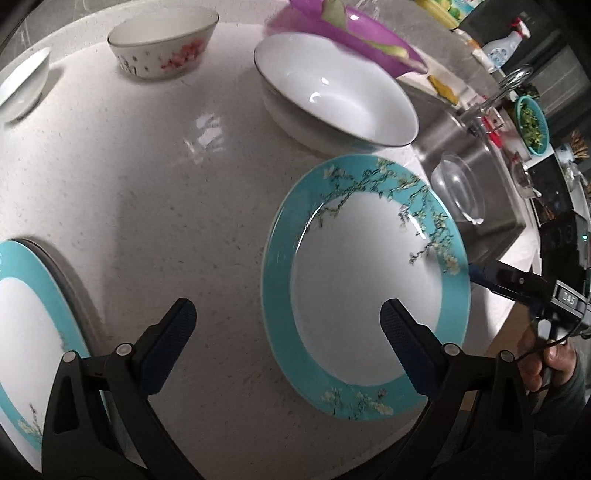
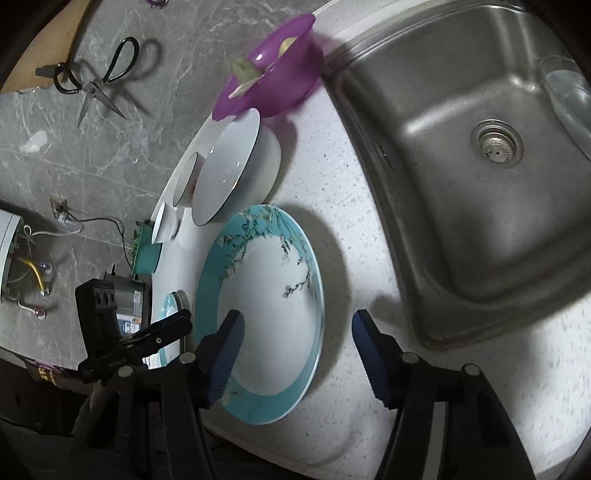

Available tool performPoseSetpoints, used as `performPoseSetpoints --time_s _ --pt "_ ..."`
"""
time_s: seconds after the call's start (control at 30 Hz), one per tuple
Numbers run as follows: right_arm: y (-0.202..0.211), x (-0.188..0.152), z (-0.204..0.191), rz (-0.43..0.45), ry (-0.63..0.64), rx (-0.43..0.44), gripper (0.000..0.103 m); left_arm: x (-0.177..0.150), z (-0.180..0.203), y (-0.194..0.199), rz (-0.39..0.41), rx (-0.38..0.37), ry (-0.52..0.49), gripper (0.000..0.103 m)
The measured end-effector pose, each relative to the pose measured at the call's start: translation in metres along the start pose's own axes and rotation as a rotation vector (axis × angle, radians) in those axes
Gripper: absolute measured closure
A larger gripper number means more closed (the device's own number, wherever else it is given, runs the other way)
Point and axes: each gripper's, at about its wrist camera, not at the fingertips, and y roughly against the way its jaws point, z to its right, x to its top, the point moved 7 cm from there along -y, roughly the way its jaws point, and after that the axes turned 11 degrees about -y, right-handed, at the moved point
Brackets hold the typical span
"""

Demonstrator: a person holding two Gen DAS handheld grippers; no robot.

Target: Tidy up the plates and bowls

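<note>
A teal-rimmed plate [image 1: 365, 291] [image 2: 266, 295] with a blossom pattern lies flat on the white counter [image 1: 166, 206]. My left gripper [image 1: 286, 317] is open and straddles its left rim, one finger over the plate and one over the counter. My right gripper [image 2: 298, 321] is open across the opposite rim, with no pad pressing on it. A second teal plate [image 1: 22, 325] lies at the far left. Behind stand a large white bowl [image 1: 332, 99] [image 2: 232, 166], a floral bowl [image 1: 162, 40] and a small white bowl [image 1: 22, 85].
A purple plastic bowl [image 1: 351, 33] [image 2: 277, 77] with peelings sits behind the white bowl. The steel sink [image 2: 461, 166] borders the counter on the right and holds a clear glass bowl [image 1: 458, 188]. Scissors [image 2: 96, 81] lie on the floor beyond the counter edge.
</note>
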Motion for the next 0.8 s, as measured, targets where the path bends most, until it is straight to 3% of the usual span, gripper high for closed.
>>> performPoseSetpoints --time_s 0.07,0.23,0.33,0.37,0.47,0.63,0.7,0.77,0.8 --pt "-0.005 0.001 0.003 -0.018 0.009 -0.01 0.041 -0.001 0.003 -0.01 -0.02 -0.021 0.006 0.033" --pt "-0.017 0.004 0.01 -0.05 0.027 -0.034 0.049 0.001 0.009 -0.016 -0.008 -0.001 -0.01 0.048" --pt "-0.023 0.003 0.007 -0.067 0.047 -0.023 0.051 0.002 0.012 -0.017 -0.007 0.014 -0.019 0.05" --pt "-0.024 0.002 0.005 -0.074 0.054 -0.02 0.053 0.001 0.015 -0.018 -0.003 -0.004 -0.012 0.06" --pt "-0.032 -0.001 0.001 -0.121 0.061 0.02 0.055 0.003 0.012 -0.018 0.006 -0.02 0.019 0.075" --pt "-0.035 0.002 0.0 -0.124 0.064 0.029 0.054 -0.001 0.002 -0.015 0.024 -0.034 0.052 0.084" --pt "-0.036 0.003 0.0 -0.126 0.077 -0.031 0.064 -0.002 0.0 -0.014 0.028 -0.034 0.055 0.085" --pt "-0.038 0.005 0.003 -0.13 0.085 -0.082 0.087 -0.002 -0.003 -0.014 0.032 -0.029 0.064 0.09" --pt "-0.038 0.006 0.007 -0.134 0.081 -0.104 0.092 -0.003 -0.005 -0.013 0.033 -0.032 0.067 0.09"
